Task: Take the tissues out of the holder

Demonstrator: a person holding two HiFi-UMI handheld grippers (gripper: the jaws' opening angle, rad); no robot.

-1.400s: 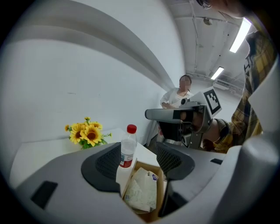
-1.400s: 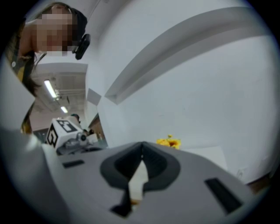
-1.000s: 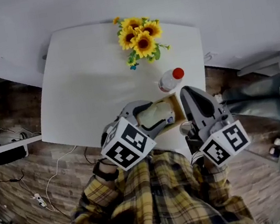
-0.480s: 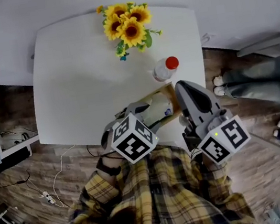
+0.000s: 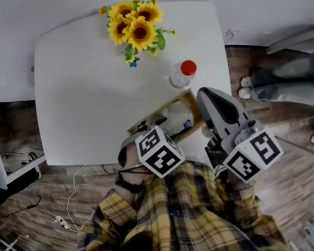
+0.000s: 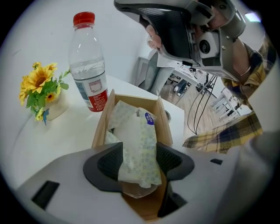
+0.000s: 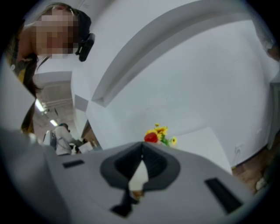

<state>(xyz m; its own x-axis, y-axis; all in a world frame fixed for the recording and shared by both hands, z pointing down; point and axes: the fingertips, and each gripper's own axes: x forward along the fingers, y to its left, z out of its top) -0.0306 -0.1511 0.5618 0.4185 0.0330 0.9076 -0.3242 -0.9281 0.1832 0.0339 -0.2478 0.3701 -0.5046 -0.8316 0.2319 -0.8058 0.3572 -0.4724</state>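
One white counter [image 5: 91, 91] is standing on a wood-plank floor [image 5: 55, 192] against a pale wall [image 7: 197, 78], and you are leaning over its near edge in a yellow plaid shirt [image 5: 184, 218]. Someone in jeans [image 5: 292, 78] is standing off to your right, beyond the counter's corner.

At the far edge a bunch of sunflowers [image 5: 133, 27] is sitting in a small pale pot. A clear bottle [image 6: 89, 65] with a red cap is standing upright, partly filled with water, just behind the wooden holder [image 6: 101, 127] near the right front corner.

The holder is open on top, and the tissue pack [image 6: 138, 144], in pale patterned wrap with a blue sticker, is lying inside it with its near end sticking up. Your left hand-held gripper [image 6: 139, 159] is pinching that raised end of the pack from both sides. Your right hand-held gripper [image 7: 141, 153] is hanging above the counter's right edge, just beside the holder, with its jaws pressed together on nothing.
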